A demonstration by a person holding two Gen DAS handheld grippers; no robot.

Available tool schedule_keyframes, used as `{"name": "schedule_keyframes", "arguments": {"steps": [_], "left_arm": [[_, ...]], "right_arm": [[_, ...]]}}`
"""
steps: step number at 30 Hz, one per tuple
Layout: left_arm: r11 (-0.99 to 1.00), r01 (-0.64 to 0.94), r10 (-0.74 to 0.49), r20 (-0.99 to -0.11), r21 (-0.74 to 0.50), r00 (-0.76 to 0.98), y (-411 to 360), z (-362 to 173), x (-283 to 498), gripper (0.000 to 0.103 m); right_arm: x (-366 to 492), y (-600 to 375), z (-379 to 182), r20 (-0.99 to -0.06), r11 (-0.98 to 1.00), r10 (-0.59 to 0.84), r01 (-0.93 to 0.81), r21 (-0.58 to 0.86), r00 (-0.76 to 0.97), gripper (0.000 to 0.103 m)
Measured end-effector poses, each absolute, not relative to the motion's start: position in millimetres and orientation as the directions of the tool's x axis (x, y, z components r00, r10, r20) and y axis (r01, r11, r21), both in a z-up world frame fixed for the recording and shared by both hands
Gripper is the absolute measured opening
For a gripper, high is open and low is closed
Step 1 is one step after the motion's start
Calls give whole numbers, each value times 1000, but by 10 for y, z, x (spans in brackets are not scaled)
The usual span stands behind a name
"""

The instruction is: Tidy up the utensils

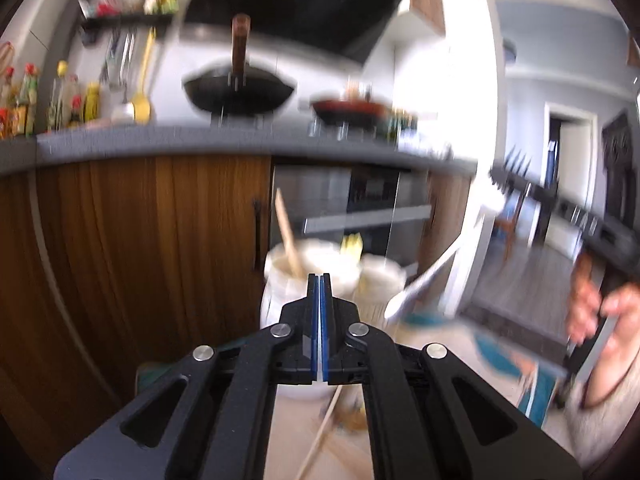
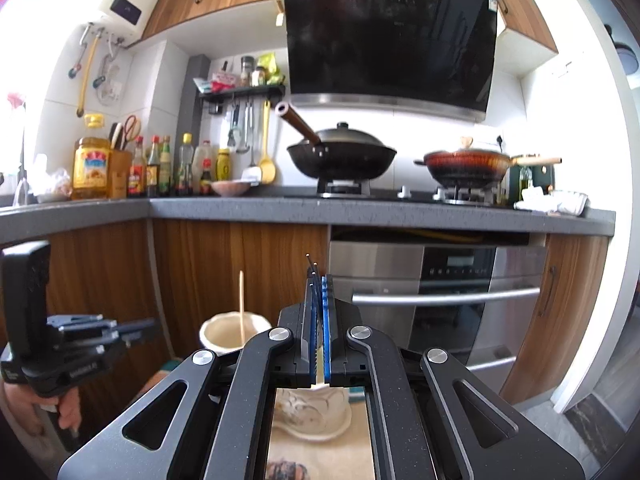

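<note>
I see cream pot (image 2: 234, 330) w/ wooden stick (image 2: 241, 306) upright inside. Left gripper (image 1: 320, 280) pinched closed, nothing in it. Right gripper (image 2: 319, 280) clamped on fork (image 1: 424, 284), tines poking past tips.

Chopstick (image 2: 241, 304) upright in holder (image 2: 224, 330)

Two matte black handheld grippers with blue-padded fingers

The left gripper (image 1: 320, 280) had black angular linkage arms with long cut-out slots, round silver pivot screws and blue pads edging its two fingers (image 1: 315, 320). The right gripper (image 2: 319, 280) had the same black frame, the same silver screws and ridged blue pads. Seen from the right wrist, the left unit showed a boxy black block on a pistol-style grip with small white lettering. The person's right forearm wore a thin dark band and a light greyish sleeve (image 1: 600, 416).
</note>
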State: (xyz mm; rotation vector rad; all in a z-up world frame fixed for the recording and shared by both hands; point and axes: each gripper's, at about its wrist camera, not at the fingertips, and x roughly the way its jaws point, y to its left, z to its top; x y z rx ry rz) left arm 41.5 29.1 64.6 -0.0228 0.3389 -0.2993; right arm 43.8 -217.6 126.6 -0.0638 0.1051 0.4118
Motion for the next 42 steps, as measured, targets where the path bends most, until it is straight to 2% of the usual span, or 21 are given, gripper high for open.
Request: {"name": "schedule_keyframes", "arguments": {"steps": [2,5,9,10,12,14,22,23,24,28,34,39,42], "left_arm": [[955,293,-285,-454,-52,844,266,454,500,2],[947,317,-281,-592,-46,755,211,177,645,7],[945,327,-256,-672,-22,695,122,-55,758,8],[943,333,-256,-686,-22,681,104,-86,780,10],[938,347,-259,-712,-23,652,60,-159,804,24],[936,353,-256,-724,-19,640,24,-220,813,26],[934,357,-221,-774,7,594,-48,-378,880,26],[934,358,-211,-778,18,591,-55,-406,872,21],[933,359,-203,-781,29,591,-64,-420,870,8],[926,376,-228,-748,31,624,-60,-310,774,6],[910,415,-324,-596,17,735,3,278,408,5],[902,432,-361,-513,21,779,-36,589,277,4],[908,418,-368,-425,27,827,-4,829,251,4]], "right_arm": [[460,-2177,1228,-127,913,399,-407,-39,908,3],[472,-2173,1200,-133,909,407,-415,-32,903,3],[445,-2177,1194,-134,905,416,-424,-31,899,3],[438,-2181,1193,-134,905,416,-424,-32,899,3],[440,-2183,1192,-134,905,416,-424,-28,899,3],[433,-2189,1187,-137,905,419,-426,-24,898,3],[420,-2184,1158,-144,901,425,-433,-27,893,3],[410,-2186,1156,-143,902,424,-432,-27,894,3],[418,-2189,1158,-142,902,423,-431,-26,895,3],[417,-2223,1167,-133,909,412,-417,-16,902,3],[414,-2310,1271,-102,927,372,-375,-7,923,3],[387,-2344,1482,-50,939,344,-344,-3,938,3],[421,-2283,1597,-24,948,316,-317,-21,948,3]]}}
